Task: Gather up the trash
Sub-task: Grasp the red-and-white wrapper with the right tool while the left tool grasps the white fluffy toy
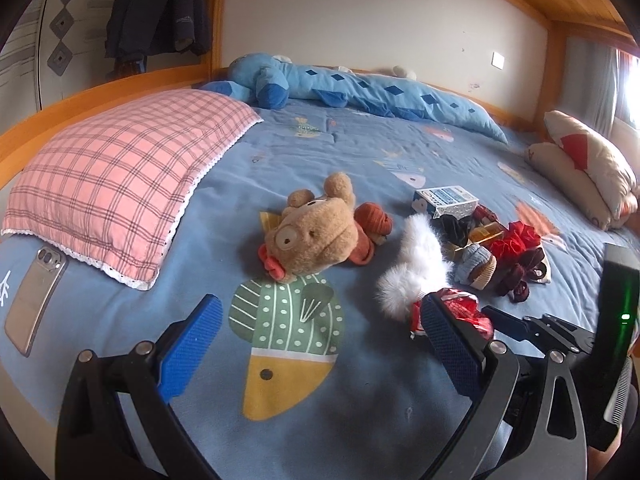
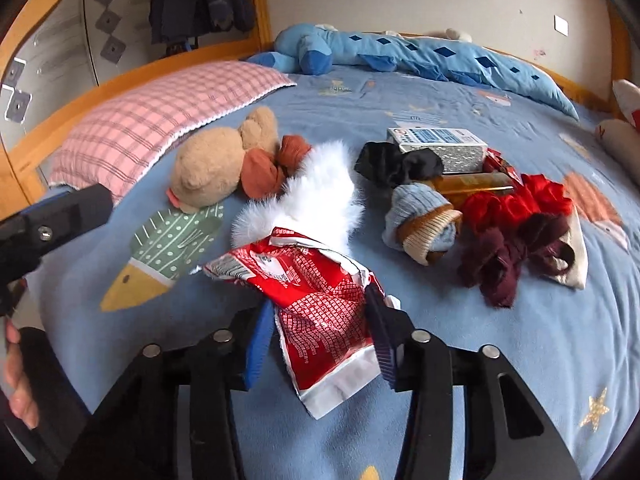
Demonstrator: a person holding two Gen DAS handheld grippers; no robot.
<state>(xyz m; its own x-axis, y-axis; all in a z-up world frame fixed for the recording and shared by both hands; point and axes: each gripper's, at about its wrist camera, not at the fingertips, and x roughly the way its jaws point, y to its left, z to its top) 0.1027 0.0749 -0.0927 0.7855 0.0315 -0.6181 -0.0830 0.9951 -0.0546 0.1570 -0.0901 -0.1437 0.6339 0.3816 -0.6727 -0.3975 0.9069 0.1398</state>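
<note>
My right gripper (image 2: 318, 312) is shut on a crumpled red and white snack wrapper (image 2: 316, 288), held just above the blue bedspread; the wrapper (image 1: 460, 312) also shows in the left wrist view behind my right finger pad. My left gripper (image 1: 320, 332) is open and empty over the cactus print. Beyond the wrapper lie a blue and white carton (image 2: 438, 146), an amber bottle (image 2: 472, 184) and another red wrapper (image 2: 500, 164) among socks and scrunchies.
A brown plush toy (image 1: 316, 236), white fur piece (image 2: 316, 196), rolled socks (image 2: 424, 226), red scrunchie (image 2: 516, 204) and dark red scrunchie (image 2: 508, 260) lie mid-bed. A phone (image 1: 34, 300) sits left by the pink plaid pillow (image 1: 120, 176). A blue plush (image 1: 360, 88) lines the wall.
</note>
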